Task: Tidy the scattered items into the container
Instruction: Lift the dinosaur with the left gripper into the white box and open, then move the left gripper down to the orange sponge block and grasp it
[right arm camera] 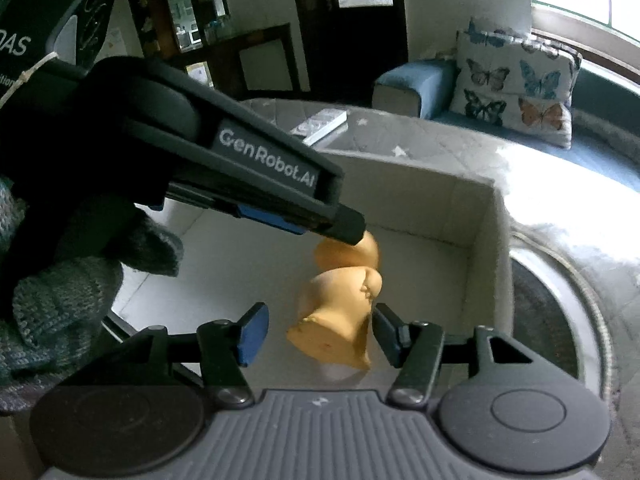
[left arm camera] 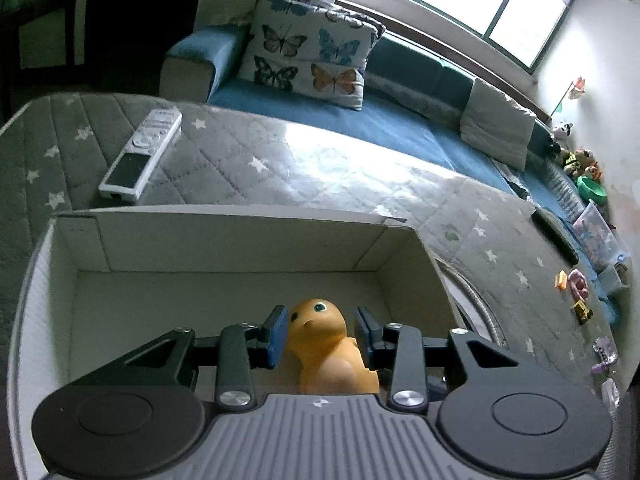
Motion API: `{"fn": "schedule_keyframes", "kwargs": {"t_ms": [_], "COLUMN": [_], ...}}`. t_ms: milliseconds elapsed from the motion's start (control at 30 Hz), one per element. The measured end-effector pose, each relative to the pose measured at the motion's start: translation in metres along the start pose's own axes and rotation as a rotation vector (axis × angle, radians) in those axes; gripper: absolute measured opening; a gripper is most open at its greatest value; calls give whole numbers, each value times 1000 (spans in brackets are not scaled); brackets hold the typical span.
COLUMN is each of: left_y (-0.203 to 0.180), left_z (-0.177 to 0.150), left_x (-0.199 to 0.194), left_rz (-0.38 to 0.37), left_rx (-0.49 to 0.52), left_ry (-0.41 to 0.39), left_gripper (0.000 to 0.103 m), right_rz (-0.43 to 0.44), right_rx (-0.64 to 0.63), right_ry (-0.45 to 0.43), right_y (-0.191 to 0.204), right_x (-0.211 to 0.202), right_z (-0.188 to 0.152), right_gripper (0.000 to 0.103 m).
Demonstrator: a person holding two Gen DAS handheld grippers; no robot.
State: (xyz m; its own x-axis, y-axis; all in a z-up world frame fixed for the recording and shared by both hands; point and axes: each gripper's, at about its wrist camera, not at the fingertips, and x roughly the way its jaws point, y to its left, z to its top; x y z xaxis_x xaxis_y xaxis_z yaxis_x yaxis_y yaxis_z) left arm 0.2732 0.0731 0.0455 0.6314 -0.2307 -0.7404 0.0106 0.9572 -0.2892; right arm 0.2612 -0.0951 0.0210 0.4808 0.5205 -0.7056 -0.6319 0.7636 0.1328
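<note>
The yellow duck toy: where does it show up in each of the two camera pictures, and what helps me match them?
Left wrist view: the yellow duck toy sits bottom centre, between the left hand-held gripper's fingers, over the white box.
Right wrist view: the duck is centre, slightly blurred, over the same box.
Shared landmark: the butterfly pillow.

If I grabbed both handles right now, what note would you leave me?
Left claw: open around the orange duck toy, which sits over the white box; whether the pads touch it is unclear. The duck looks blurred in the right view, possibly dropping.
Right claw: open, holding nothing, hovering at the box's near edge beside the duck.
Done: the duck is at or in the box.
Left: the white remote lies on the star-patterned quilt behind the box; a dark remote lies to the right. Both probably go in next.
</note>
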Motion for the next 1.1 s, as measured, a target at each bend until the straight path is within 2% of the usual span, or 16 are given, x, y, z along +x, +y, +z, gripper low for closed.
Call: {"fn": "schedule_keyframes", "kwargs": {"t_ms": [200, 267, 567, 700, 767, 867, 1100], "left_y": [-9, -12, -19, -21, -19, -14, 6], "left_z": [-11, -16, -44, -63, -73, -90, -125], "left_x": [-22, -32, -76, -97, -106, -117, -116], "left_rz": [12, 20, 51, 78, 90, 98, 99], "left_rx": [25, 34, 47, 68, 69, 61, -7], "left_ry": [-32, -49, -113, -146, -160, -172, -127], "left_gripper": [38, 38, 38, 38, 38, 38, 38], "right_rz": [-35, -47, -78, -75, -61, -38, -33], "right_rx": [-27, -38, -100, -118, -118, -135, -239], "right_ry": [-56, -78, -172, -201, -210, -216, -184], "right_y": [10, 13, 38, 54, 61, 72, 100], "right_x": [-25, -34, -76, -98, -107, -116, -110], "right_z": [-2, -3, -20, -39, -50, -68, -104], "right_gripper": [66, 71, 78, 78, 84, 84, 85]}}
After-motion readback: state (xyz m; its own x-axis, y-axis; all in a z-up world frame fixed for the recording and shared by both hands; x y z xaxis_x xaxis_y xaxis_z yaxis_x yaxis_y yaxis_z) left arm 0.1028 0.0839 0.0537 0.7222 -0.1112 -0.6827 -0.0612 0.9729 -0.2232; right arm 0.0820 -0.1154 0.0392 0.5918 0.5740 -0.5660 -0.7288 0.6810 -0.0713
